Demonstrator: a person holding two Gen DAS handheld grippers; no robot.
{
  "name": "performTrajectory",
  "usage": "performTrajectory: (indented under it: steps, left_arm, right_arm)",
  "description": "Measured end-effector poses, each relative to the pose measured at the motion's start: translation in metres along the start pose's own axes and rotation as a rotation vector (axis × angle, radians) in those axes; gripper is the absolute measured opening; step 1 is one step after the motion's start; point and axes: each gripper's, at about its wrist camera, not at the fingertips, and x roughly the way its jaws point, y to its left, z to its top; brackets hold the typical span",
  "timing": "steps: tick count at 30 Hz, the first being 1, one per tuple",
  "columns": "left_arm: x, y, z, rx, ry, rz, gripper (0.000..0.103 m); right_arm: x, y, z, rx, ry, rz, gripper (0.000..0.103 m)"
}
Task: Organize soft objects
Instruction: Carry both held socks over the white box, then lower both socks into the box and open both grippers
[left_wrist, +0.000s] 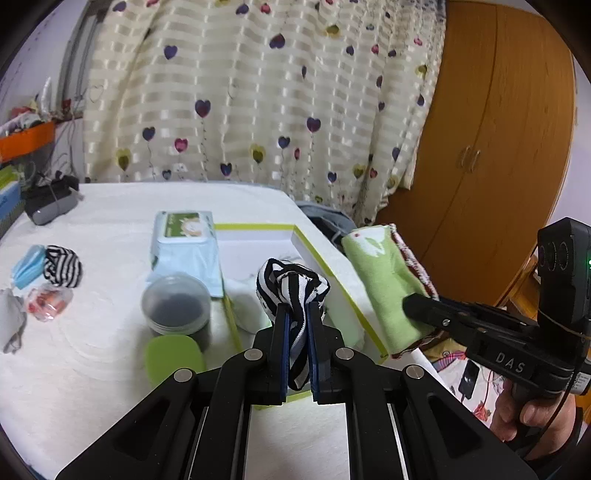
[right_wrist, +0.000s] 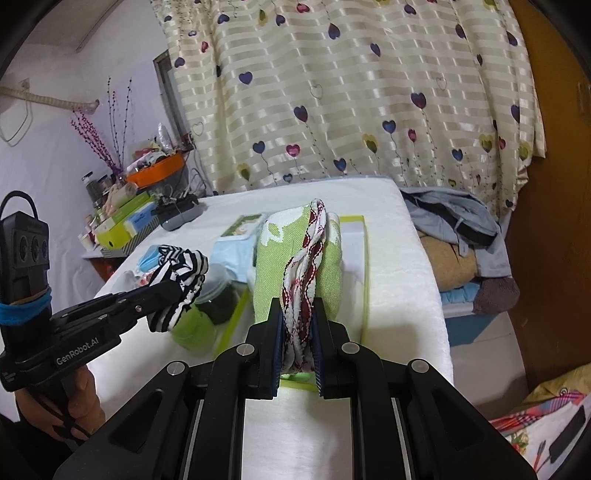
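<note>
In the left wrist view, the left gripper (left_wrist: 295, 314) has its fingers closed tight on a black-and-white striped sock (left_wrist: 291, 286), which hangs bunched above the open white box with the green rim (left_wrist: 332, 267). Something pale and soft already lies in the box (left_wrist: 247, 302) beneath the sock, so at least one item appears stowed. At the right, the right gripper (left_wrist: 413, 308) pinches a folded green towel (left_wrist: 384, 280) held over the box's right edge. Out on the table (left_wrist: 92, 350) more soft things wait: a second striped sock (left_wrist: 62, 266) just beside a blue face mask (left_wrist: 27, 264), and a grey cloth (left_wrist: 11, 325) at the left edge. A wipes pack (left_wrist: 184, 240), a lidded jar (left_wrist: 175, 302) and a wrapped packet (left_wrist: 48, 302) also stand there.

In the right wrist view, the right gripper (right_wrist: 298, 317) is clamped on the towel's red-and-white trimmed edge (right_wrist: 303, 280), the green towel (right_wrist: 332, 266) standing up in front of the box (right_wrist: 354, 240). The left gripper (right_wrist: 173, 291) appears at the left with the striped sock (right_wrist: 181, 280) in its closed fingers.

Judging by this, the job is partway through: two items are in hand and not yet put down, and the sock, mask and grey cloth remain to be collected.
</note>
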Motion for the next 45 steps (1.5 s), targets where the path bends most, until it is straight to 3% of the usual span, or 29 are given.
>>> performTrajectory:
  steps: [10,21,39,45]
  left_arm:
    - [0.045,0.001,-0.011,-0.031,0.113,-0.020,0.008]
    - [0.083,0.010,-0.019,-0.079,0.213,-0.009,0.008]
    - [0.116,0.017,-0.008,-0.108,0.216,0.056,0.008]
    - [0.110,0.015,-0.004,-0.102,0.188,0.054,0.023]
  right_arm:
    - [0.034,-0.024,-0.016,0.040,0.098,0.005,0.014]
    - [0.066,-0.021,-0.018,0.004,0.175,0.021,0.014]
    - [0.106,-0.029,-0.003,0.009,0.183,0.031,0.017]
    - [0.104,-0.027,-0.001,-0.017,0.170,0.005,0.026]
